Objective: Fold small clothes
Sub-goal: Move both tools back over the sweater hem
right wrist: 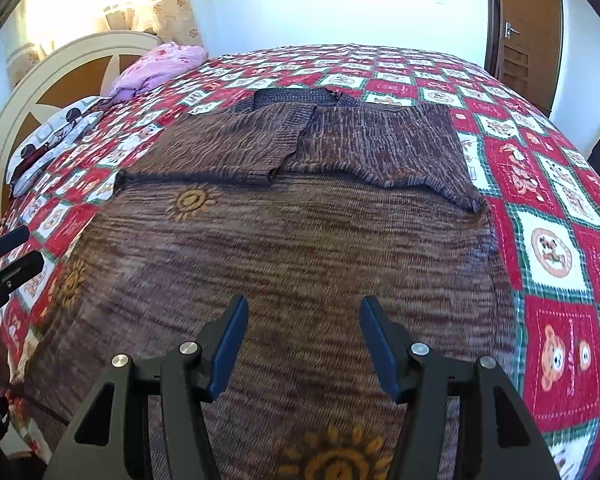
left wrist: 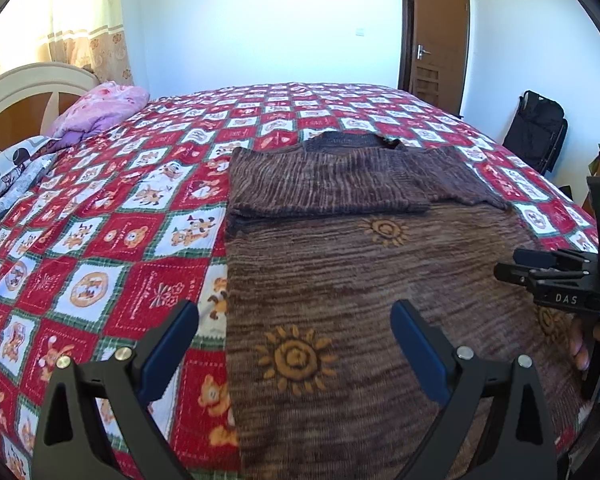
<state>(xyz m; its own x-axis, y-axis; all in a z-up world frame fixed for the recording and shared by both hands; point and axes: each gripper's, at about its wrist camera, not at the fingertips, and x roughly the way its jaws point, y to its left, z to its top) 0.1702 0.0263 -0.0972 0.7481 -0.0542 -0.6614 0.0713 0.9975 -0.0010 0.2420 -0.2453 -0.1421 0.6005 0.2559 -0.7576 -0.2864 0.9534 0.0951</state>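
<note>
A: A sunlit bedroom with white walls: the bed under its red, white and green cartoon-patchwork quilt (left wrist: pixel 112 248) carries a brown striped knit sweater with orange sun motifs (left wrist: pixel 340 264), laid flat, both sleeves folded across the chest.

B: And the grippers?

A: Both empty. The left gripper (left wrist: pixel 294 346) has its blue fingers (left wrist: pixel 170 350) spread wide over the sweater's left edge; the right gripper (right wrist: pixel 304 346) stands about half open above the lower body.

B: So where's the cloth from each?

A: In the left wrist view it runs from six o'clock up to twelve, the quilt at nine. In the right wrist view it fills everything ahead, with a sun motif at six.

B: Next step, I'd guess, is the bottom-to-top fold.

A: Probably. Pinch the hem at both corners, level, lift together, and lay it squarely over the sleeves so nothing bunches.
</note>
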